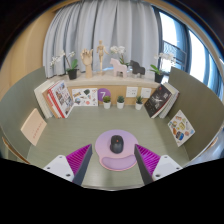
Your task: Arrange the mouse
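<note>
The desk (60, 150) fills most of the gripper view, a pale green surface backed by a shelf (110, 78) carrying a potted orchid (70, 66), a wooden hand model (101, 56) and small animal figures, with grey curtains behind. Books and cards lean along the desk's back and sides, and a few tiny plant pots stand in a row between them. Nearer in lies a round lilac mouse mat (100, 146), and on its middle sits the dark mouse (117, 144), lengthwise along the gripper's line of sight. The gripper (113, 166) holds its jaws wide, gripping nothing; the magenta pads (77, 158) flank the mat's near edge. The mouse lies just ahead of the fingertips and centred between them, not yet touched. This reads as the approach step, before any grasp. The next move probably calls for a short forward and downward advance so the fingers straddle the mouse's sides, then a gentle closing.
</note>
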Tool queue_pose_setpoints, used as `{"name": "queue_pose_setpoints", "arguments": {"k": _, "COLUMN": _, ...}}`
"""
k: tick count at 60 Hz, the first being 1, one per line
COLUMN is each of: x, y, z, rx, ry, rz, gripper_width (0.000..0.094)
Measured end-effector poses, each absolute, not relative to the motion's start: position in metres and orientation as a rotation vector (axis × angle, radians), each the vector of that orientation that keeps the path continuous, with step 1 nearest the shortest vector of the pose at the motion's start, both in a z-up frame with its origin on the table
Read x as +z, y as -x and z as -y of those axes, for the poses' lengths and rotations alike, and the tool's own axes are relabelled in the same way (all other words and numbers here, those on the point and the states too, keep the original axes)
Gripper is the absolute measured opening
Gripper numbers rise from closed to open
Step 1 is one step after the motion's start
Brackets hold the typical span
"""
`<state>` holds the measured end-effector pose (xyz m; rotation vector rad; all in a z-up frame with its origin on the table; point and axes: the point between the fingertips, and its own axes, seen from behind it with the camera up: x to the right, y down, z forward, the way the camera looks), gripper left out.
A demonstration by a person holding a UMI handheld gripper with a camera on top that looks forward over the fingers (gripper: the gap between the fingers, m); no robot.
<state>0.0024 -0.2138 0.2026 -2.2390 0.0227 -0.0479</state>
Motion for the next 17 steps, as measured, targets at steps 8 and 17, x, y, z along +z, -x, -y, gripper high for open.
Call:
{"name": "queue_pose_setpoints", "arguments": {"k": 8, "x": 0.205, "y": 0.006, "z": 0.227, "rx": -0.064, "ry": 2.228, "rz": -0.021, "gripper_width": 0.0852}}
{"name": "queue_pose_setpoints", "arguments": {"k": 17, "x": 0.199, "y": 0.022, "z": 0.225, "rx": -0.062, "ry": 2.234, "rz": -0.012, "gripper_width": 0.0851}}
